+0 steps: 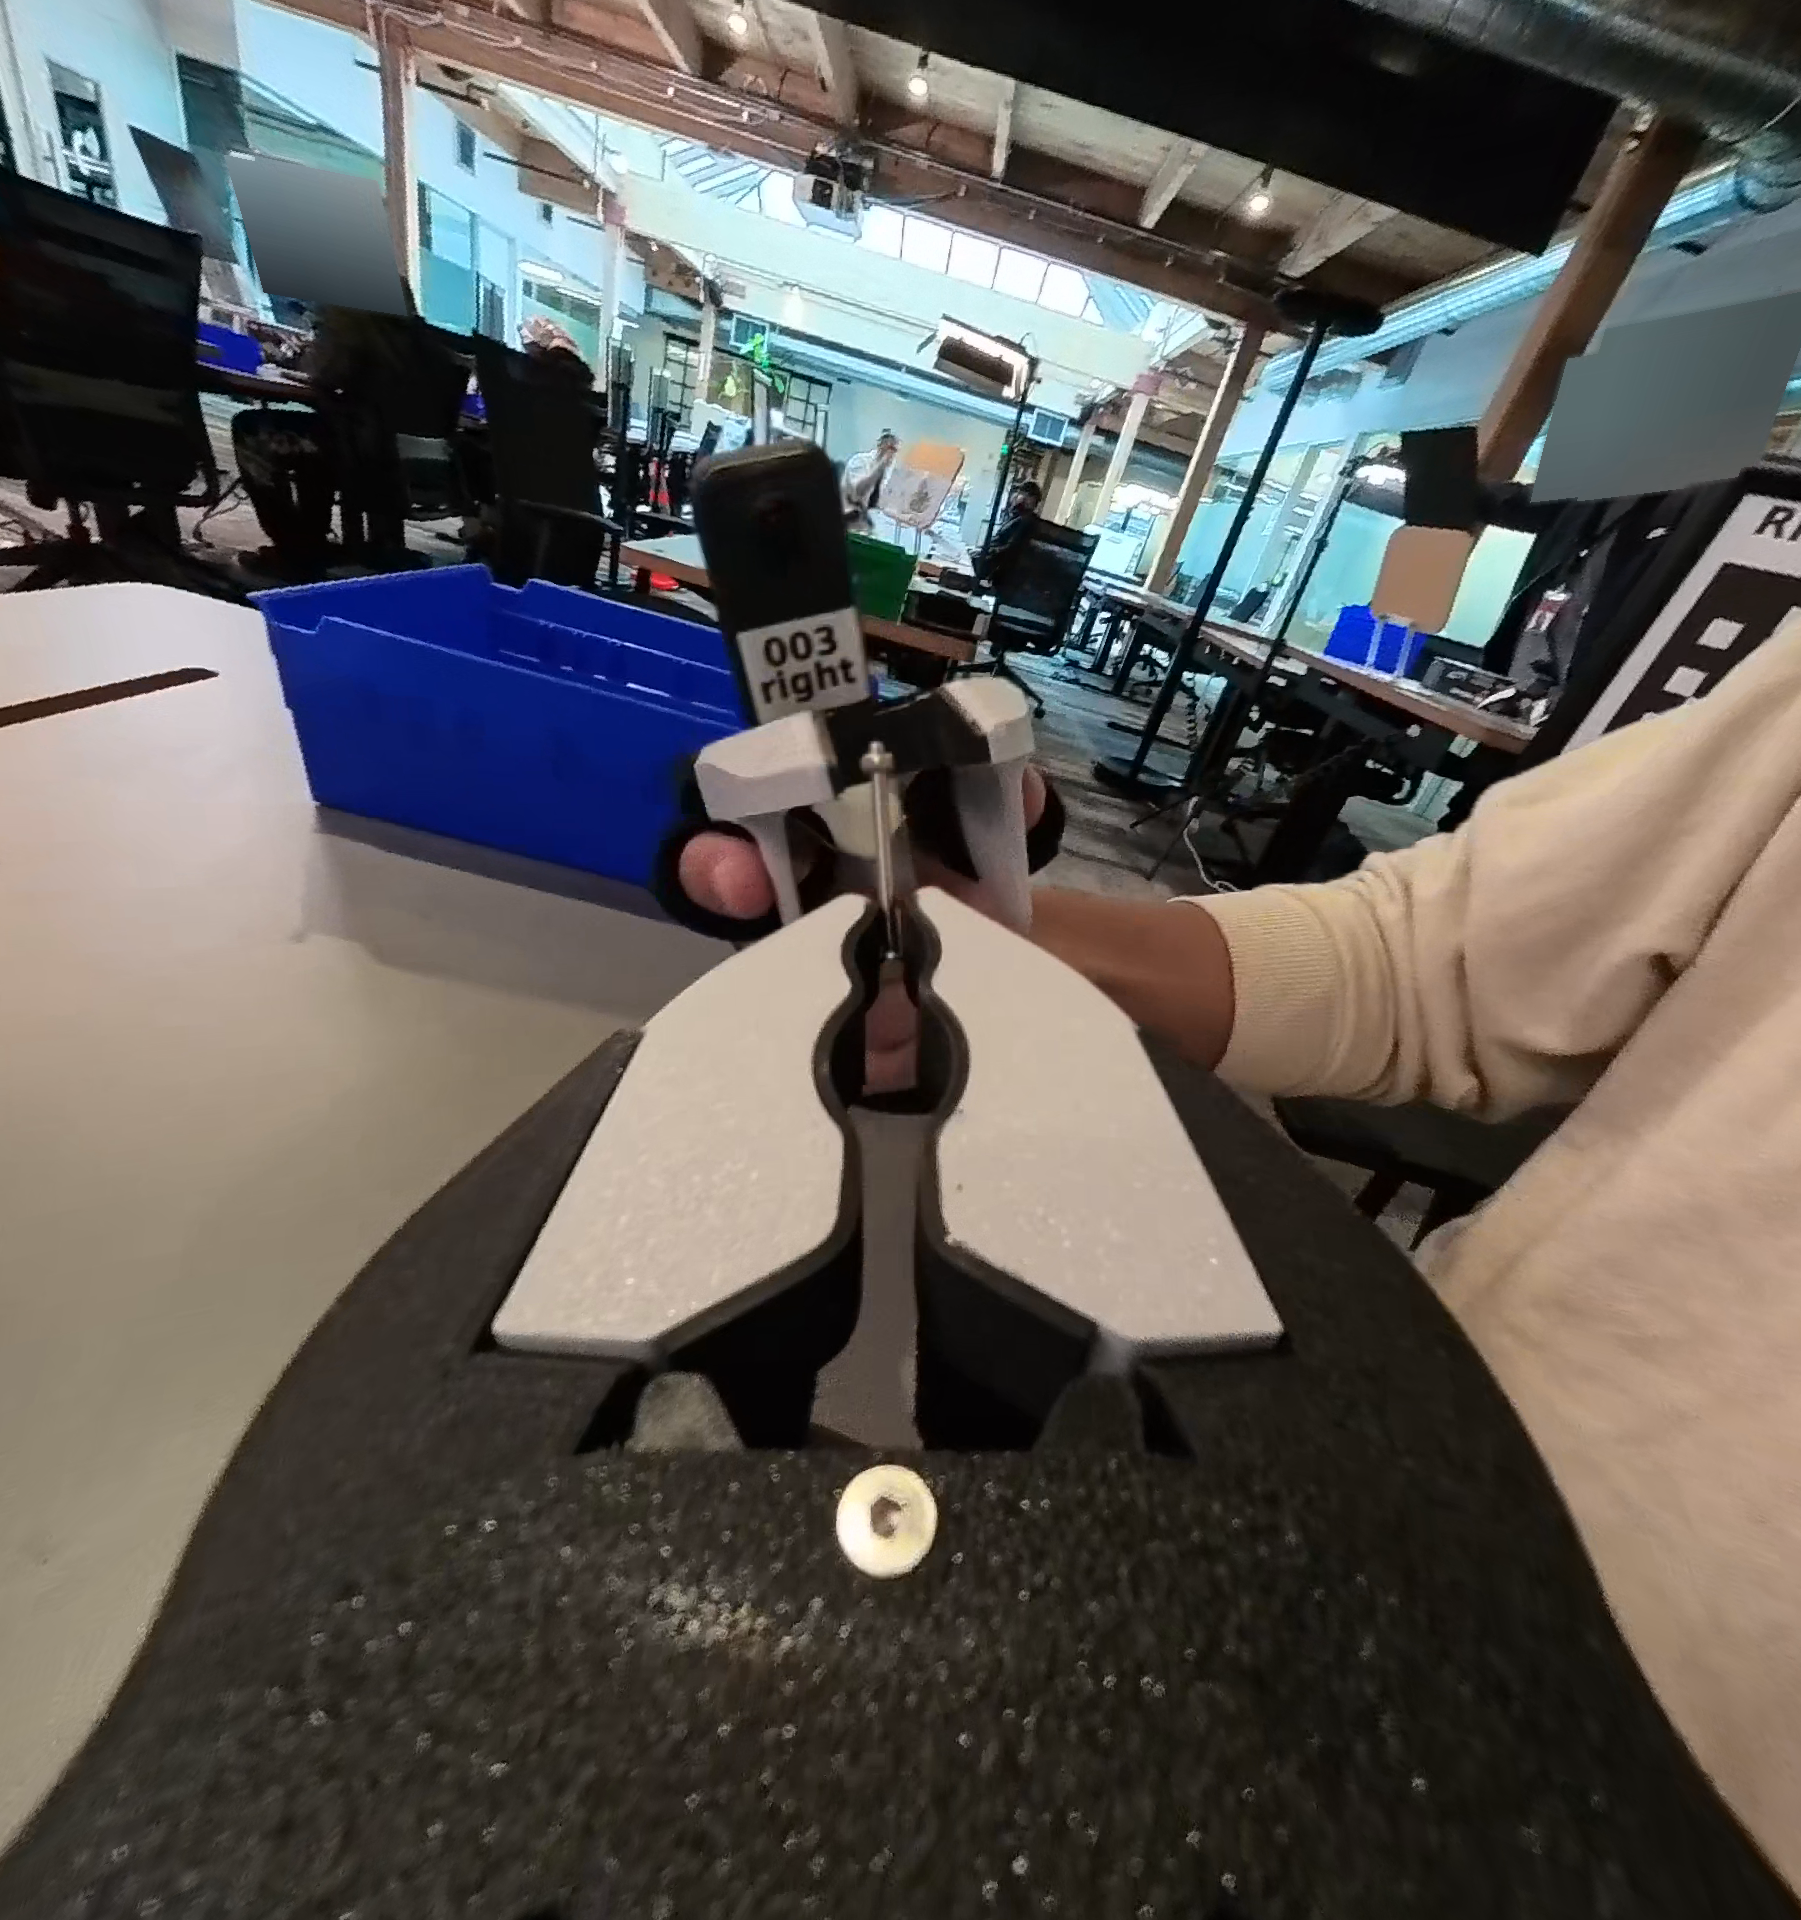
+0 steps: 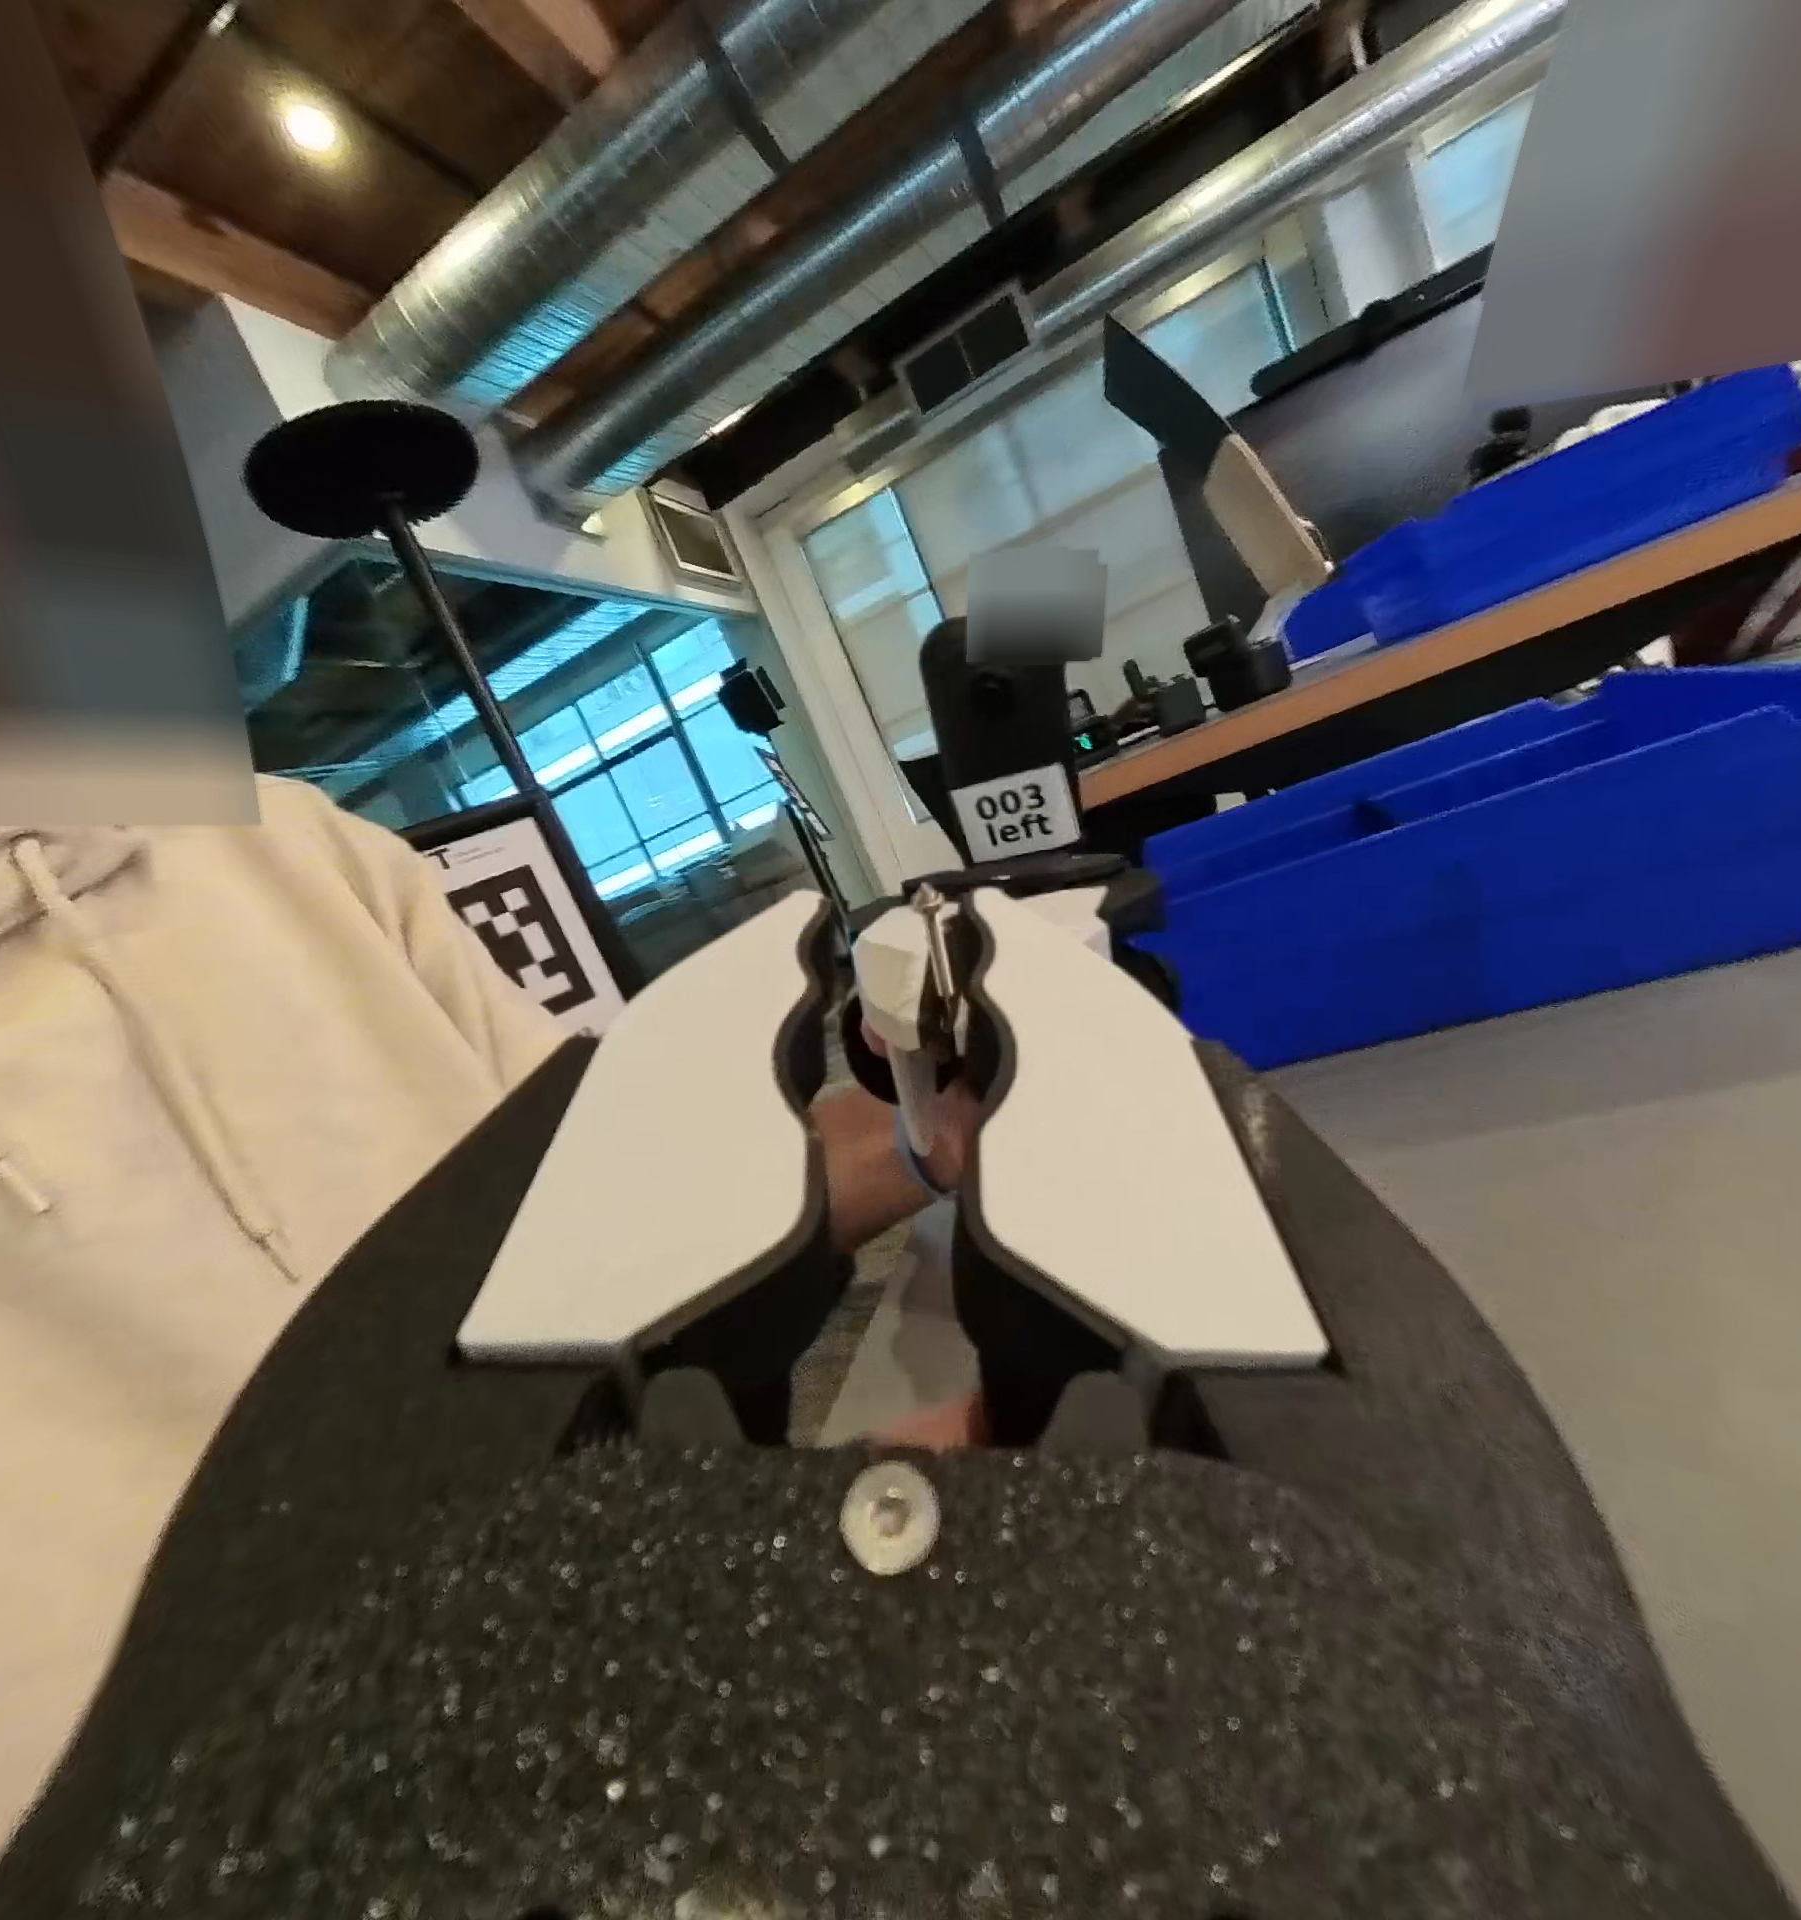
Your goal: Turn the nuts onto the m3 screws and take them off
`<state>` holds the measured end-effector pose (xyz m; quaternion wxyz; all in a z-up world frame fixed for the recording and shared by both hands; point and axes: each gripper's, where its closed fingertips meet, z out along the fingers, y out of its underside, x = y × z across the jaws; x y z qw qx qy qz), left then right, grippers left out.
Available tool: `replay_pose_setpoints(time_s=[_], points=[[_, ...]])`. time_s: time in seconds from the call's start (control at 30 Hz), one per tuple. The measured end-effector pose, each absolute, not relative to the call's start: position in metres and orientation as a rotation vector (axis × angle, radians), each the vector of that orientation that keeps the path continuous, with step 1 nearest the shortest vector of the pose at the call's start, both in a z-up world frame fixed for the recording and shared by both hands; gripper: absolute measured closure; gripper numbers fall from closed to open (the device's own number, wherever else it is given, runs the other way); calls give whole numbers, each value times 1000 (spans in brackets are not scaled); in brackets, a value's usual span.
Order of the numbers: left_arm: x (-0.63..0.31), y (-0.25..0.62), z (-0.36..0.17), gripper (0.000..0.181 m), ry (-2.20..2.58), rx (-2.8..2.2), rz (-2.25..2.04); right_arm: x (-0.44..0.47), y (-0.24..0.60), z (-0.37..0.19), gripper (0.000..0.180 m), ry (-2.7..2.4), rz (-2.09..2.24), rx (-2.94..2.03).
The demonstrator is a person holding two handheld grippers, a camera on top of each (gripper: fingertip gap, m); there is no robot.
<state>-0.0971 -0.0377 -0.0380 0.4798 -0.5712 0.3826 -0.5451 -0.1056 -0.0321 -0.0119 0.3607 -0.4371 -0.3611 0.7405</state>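
M3 screw (image 1: 883, 836) is pinched by its lower end in the left claw (image 1: 888, 935), tips pressed together on it, shaft upright and head on top, up off the counter (image 1: 127, 935). The right claw (image 2: 901, 951) faces it, spread a little around the screw, can't tell if it grips. Can't make out a nut. My guess: light, stiff, slick steel, so grab low on the threads. Blue bin (image 1: 522, 717) sits behind

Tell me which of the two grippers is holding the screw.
The left gripper: its fingertips are shut on the lower end of the screw. The right gripper, facing it, has its fingers spread apart on either side.
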Motion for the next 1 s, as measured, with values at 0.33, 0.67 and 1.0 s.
replay_pose_setpoints(time_s=[0.33, 0.67, 1.0], points=[[-99, -36, -37, 178, 925, -1394, -1318, -112, -28, -13, 175, -892, 1909, -1128], [-102, -16, -50, 178, 892, -1468, -1132, -120, -9, -23, 175, -514, 1534, -1344], [-99, -13, -59, 177, 922, -1505, -1040, -112, 0, -35, 175, -246, 1065, -1545]])
